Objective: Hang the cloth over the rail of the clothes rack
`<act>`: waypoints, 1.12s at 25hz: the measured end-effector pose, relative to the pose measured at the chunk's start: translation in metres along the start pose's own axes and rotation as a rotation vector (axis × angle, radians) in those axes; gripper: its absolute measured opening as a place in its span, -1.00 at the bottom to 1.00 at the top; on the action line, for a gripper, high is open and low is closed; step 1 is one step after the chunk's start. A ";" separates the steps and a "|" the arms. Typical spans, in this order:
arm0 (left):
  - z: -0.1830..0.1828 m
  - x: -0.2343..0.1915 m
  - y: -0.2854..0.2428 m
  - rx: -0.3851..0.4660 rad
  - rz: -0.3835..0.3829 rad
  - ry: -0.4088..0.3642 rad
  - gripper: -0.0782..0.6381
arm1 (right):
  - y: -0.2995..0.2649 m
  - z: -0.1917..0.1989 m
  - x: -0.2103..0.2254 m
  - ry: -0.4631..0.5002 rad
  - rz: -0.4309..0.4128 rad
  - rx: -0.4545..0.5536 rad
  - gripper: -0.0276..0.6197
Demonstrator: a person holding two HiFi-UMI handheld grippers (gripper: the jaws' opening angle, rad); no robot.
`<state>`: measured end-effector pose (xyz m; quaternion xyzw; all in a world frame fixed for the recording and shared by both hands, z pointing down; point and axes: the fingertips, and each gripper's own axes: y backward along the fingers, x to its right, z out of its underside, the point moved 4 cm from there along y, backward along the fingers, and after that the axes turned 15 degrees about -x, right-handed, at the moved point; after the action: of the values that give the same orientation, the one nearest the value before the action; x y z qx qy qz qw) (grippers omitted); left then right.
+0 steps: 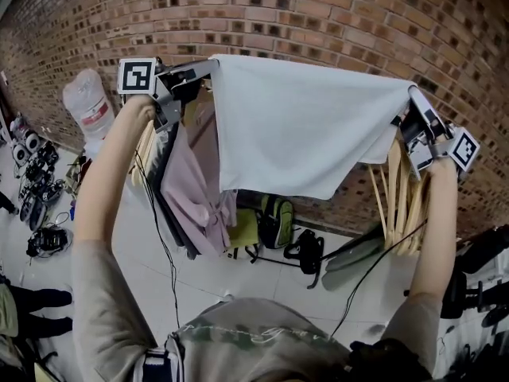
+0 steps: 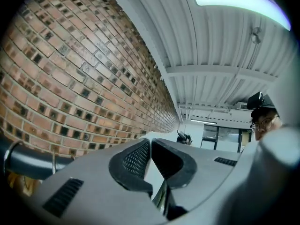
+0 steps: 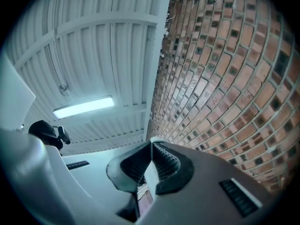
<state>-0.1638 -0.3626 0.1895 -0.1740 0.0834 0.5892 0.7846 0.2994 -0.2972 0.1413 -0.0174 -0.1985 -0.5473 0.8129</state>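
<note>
I am clamping both pairs of jaws almost fully closed. The left gripper (image 2: 151, 144) is pinching one top corner of the cloth (image 1: 310, 126) and the right gripper (image 3: 151, 146) the other, with a thin white fold sitting between the ribbed pads (image 2: 136, 158) on each side. I am stretching the top edge taut and level between them, because slack would probably bunch at the rail. The cloth is hanging raised in front of me, above the hung garments (image 1: 197, 185) and wooden hangers (image 1: 398, 201) of the clothes rack, and it is hiding the rail. In my judgement, I am preparing to carry the edge over toward the brick wall (image 1: 318, 14), then lower both ends evenly.
</note>
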 end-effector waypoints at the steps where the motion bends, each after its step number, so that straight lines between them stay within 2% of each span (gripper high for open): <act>1: -0.002 0.000 -0.002 -0.012 0.004 0.002 -0.73 | 0.000 -0.002 0.001 -0.009 -0.004 0.000 -0.86; 4: 0.008 -0.005 -0.009 -0.081 0.002 -0.007 -0.73 | 0.001 0.002 0.002 -0.039 -0.003 -0.026 -0.86; 7: 0.024 -0.014 -0.015 -0.136 -0.031 -0.005 -0.73 | 0.002 0.012 0.000 -0.015 0.052 -0.113 -0.86; 10: 0.021 -0.015 -0.016 -0.099 -0.001 0.014 -0.73 | -0.002 0.020 0.000 0.018 0.125 -0.207 -0.86; 13: 0.012 -0.012 -0.014 -0.040 0.060 0.026 -0.73 | -0.006 0.030 0.001 0.020 0.168 -0.258 -0.86; 16: 0.014 -0.009 -0.014 -0.027 0.071 0.021 -0.73 | -0.007 0.043 -0.001 0.034 0.206 -0.305 -0.86; 22: 0.024 -0.010 -0.017 -0.095 -0.041 -0.061 -0.73 | 0.002 0.065 0.003 0.076 0.285 -0.311 -0.86; 28: 0.028 -0.011 -0.015 -0.107 -0.052 -0.078 -0.73 | 0.013 0.071 0.001 0.105 0.284 -0.268 -0.85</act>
<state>-0.1547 -0.3658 0.2215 -0.1948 0.0166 0.5787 0.7917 0.2896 -0.2751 0.2092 -0.1247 -0.0766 -0.4488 0.8816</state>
